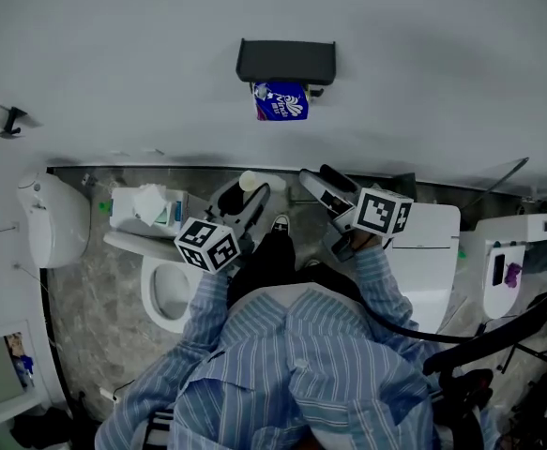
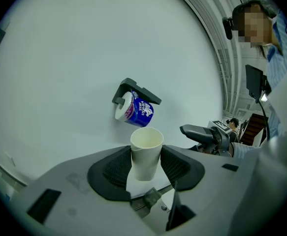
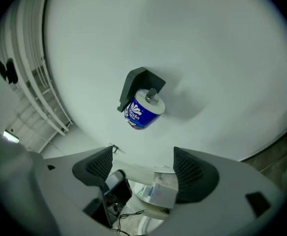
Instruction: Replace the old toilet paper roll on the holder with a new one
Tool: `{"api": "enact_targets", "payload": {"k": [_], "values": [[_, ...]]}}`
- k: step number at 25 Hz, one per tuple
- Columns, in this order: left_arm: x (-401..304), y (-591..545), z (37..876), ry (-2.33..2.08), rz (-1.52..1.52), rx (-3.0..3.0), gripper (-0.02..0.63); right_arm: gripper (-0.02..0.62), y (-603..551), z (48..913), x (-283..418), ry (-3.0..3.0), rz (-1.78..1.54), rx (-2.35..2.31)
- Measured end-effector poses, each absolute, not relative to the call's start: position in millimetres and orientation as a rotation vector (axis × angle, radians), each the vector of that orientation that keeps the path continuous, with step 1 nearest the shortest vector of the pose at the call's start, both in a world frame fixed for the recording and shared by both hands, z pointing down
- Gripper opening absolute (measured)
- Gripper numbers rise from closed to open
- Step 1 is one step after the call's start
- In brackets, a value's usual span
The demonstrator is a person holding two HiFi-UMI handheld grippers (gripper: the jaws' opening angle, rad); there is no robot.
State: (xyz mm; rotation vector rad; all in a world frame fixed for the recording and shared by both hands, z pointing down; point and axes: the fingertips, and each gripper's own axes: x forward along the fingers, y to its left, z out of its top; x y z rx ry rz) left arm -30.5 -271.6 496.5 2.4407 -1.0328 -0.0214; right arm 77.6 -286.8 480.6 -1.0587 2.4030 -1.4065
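Left gripper view: left gripper (image 2: 145,168) clamps old tube (image 2: 146,151), new roll (image 2: 137,111) on holder (image 2: 136,89), right gripper (image 3: 144,170) wide, empty; disposal probably remains.

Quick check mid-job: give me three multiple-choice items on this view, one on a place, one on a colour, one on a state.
1. Where is the roll?
A. on the holder
B. on a shelf
C. in a basket
2. What colour is its wrapper?
A. red
B. blue
C. green
3. The left tool is:
A. open and empty
B. shut on the holder
C. shut on a tube
Answers: 1 A, it hangs under the holder; 2 B, blue print shows in every view; 3 C, its jaws grip the tube's sides.
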Motion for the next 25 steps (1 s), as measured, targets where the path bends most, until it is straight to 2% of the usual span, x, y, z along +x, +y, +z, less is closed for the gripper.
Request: {"api": "enact_targets", "payload": {"k": [1, 2, 4, 6, 8, 14, 25], "values": [[-28, -263, 497, -1.035, -0.021, 2.437, 0.184, 0.38, -278, 482, 79, 2.437, -1.389, -1.079], [-25, -254, 498, -1.038, -0.02, 2.433, 0.184, 0.328, -269, 484, 82, 2.456, -1.376, -1.095], [-20, -235, 501, -1.044, -0.015, 2.423, 0.184, 0.182, -250, 489, 87, 2.464, -1.367, -1.109], [-16, -216, 505, -1.052, -0.007, 2.41, 0.184, 0.113, -232, 493, 91, 2.47, -1.372, -1.102], [-12, -198, 511, -1.062, 0.009, 2.396, 0.184, 0.074, -215, 498, 93, 2.486, -1.38, -1.099], [-8, -146, 527, -1.084, 0.084, 2.353, 0.184, 0.02, -176, 524, 99, 2.486, -1.469, -1.106], [-34, -111, 530, -1.15, 0.064, 2.299, 0.184, 0.006, -145, 544, 80, 2.519, -1.546, -1.097]]}}
